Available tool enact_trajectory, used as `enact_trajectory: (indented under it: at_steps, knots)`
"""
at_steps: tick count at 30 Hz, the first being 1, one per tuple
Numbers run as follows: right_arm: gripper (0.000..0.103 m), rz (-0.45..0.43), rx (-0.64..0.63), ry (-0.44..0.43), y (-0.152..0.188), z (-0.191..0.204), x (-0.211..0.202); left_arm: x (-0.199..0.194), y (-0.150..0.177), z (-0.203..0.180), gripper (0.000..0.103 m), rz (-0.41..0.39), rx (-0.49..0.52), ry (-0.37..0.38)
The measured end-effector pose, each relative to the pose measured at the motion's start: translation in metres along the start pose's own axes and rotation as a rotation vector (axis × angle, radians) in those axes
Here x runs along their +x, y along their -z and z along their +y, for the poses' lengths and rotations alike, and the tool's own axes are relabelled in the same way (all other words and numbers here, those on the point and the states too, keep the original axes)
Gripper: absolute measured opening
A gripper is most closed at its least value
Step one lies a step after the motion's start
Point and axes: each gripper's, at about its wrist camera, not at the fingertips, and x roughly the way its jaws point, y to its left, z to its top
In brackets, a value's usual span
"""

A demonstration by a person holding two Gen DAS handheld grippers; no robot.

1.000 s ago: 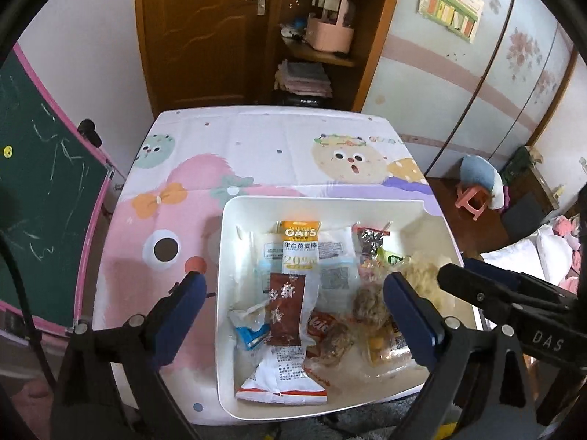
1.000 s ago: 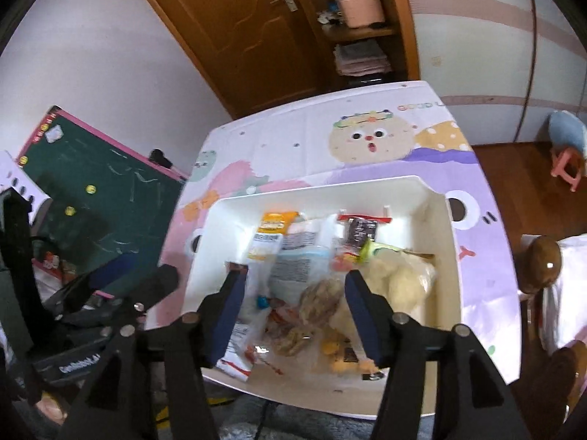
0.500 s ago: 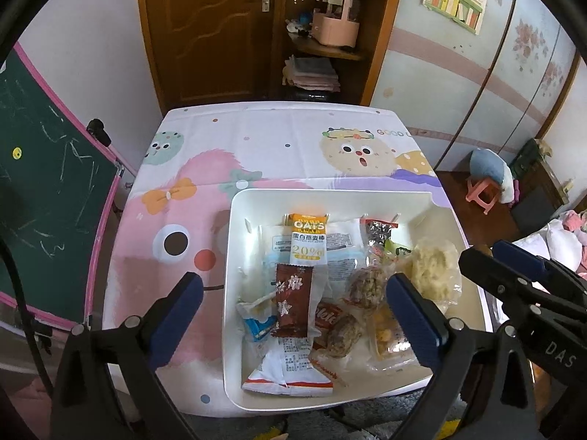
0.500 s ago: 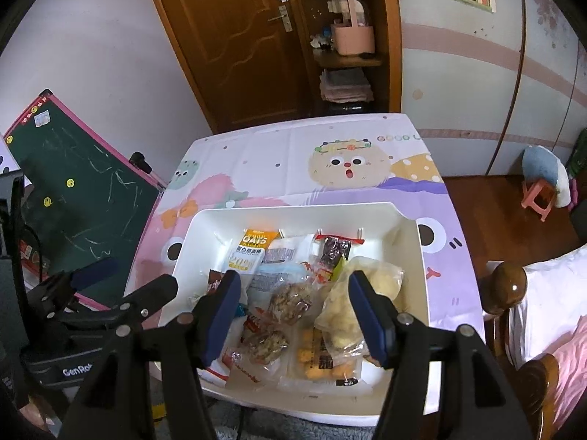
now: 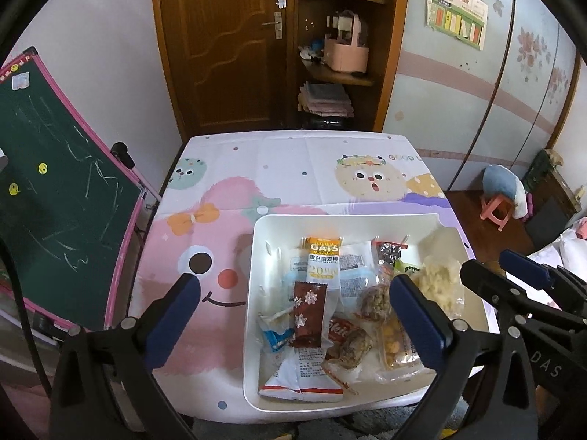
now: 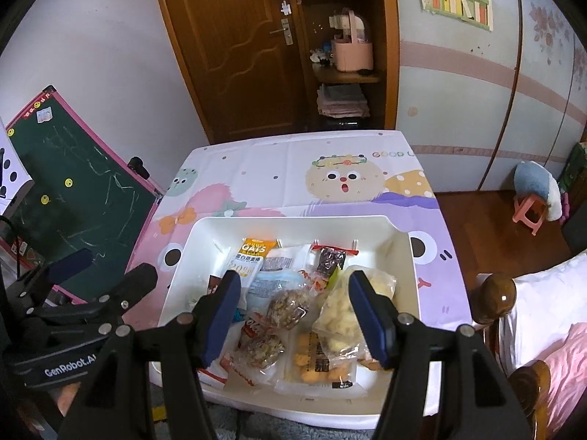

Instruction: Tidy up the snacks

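Observation:
A white bin (image 5: 253, 256) (image 6: 403, 256) sits at the table's near edge, filled with several snack packets. Among them are an orange oats bar (image 5: 323, 260) (image 6: 251, 258), a brown star-printed bar (image 5: 308, 313), a clear bag of pale puffs (image 5: 440, 282) (image 6: 341, 311), nut clusters (image 6: 288, 306) and orange bites (image 6: 319, 366). My left gripper (image 5: 295, 322) hangs open above the bin's left half, holding nothing. Over the bin's near middle, my right gripper (image 6: 295, 315) also stands open and empty. Each gripper shows at the edge of the other's view.
The table wears a pink and purple cartoon cloth (image 5: 293, 168). A green chalkboard (image 5: 55, 198) leans at the left. Behind stand a wooden door (image 5: 220, 44) and shelves (image 5: 337, 73). A pink stool (image 5: 499, 209) and a bed (image 6: 543, 315) lie to the right.
Both grippers have risen and pulled back from the bin, so the bin looks smaller and more of the room shows. The right view has levelled out. Nothing was picked up.

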Motion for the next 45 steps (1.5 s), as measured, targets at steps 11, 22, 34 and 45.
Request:
enact_trajectory:
  at_steps: [11, 22, 34, 45]
  knots:
    - [0.062, -0.004, -0.01, 0.007, 0.0, 0.0019, -0.0025, 0.0001, -0.0006, 0.0003, 0.103, 0.027, -0.005, -0.028]
    - [0.062, -0.006, -0.012, 0.003, 0.0006, 0.0043, -0.003, 0.005, -0.0025, -0.0019, 0.103, 0.043, 0.007, -0.048]
    - [0.062, -0.005, -0.013, 0.003, 0.0, 0.0032, -0.0027, 0.0052, -0.0024, -0.0036, 0.103, 0.045, 0.007, -0.05]
    - [0.062, -0.003, -0.012, 0.0, -0.0005, 0.001, -0.0022, 0.0058, -0.0027, -0.0055, 0.102, 0.045, 0.009, -0.054]
